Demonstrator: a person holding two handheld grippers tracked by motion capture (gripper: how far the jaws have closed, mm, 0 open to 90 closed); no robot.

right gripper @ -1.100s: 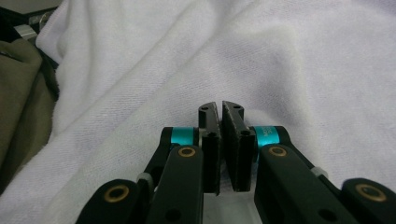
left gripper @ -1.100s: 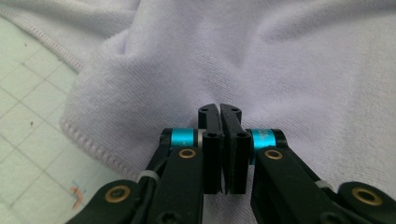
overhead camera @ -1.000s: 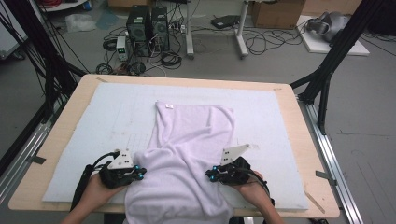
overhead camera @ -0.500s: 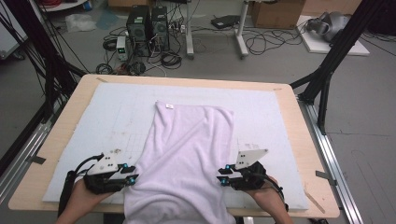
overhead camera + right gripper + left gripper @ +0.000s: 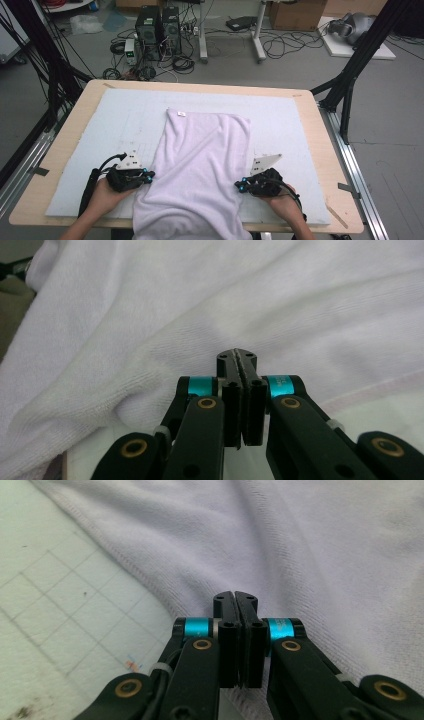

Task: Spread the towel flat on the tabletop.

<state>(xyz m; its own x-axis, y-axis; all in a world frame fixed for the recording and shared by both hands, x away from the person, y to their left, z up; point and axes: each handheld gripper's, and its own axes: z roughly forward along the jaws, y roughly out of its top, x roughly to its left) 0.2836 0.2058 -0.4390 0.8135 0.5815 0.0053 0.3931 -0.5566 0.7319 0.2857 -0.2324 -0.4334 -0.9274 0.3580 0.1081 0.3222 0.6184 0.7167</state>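
A: Left hand-held gripper (image 5: 142, 176)?
B: Jaws pressed together at the towel (image 5: 200, 165) side hem; right hand-held gripper (image 5: 243, 186) likewise.
A: Towel's lie?
B: Between both, long axis running from near edge of surface (image 5: 90, 92) toward far edge, near end overhanging.

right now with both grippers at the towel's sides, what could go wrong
1. The towel hangs over the table front edge, so pulling it nearer could slide it off.
2. The left gripper and right gripper look shut on thin edge folds; the cloth might slip out.
3. Uneven pulling could skew it on the foam mat.
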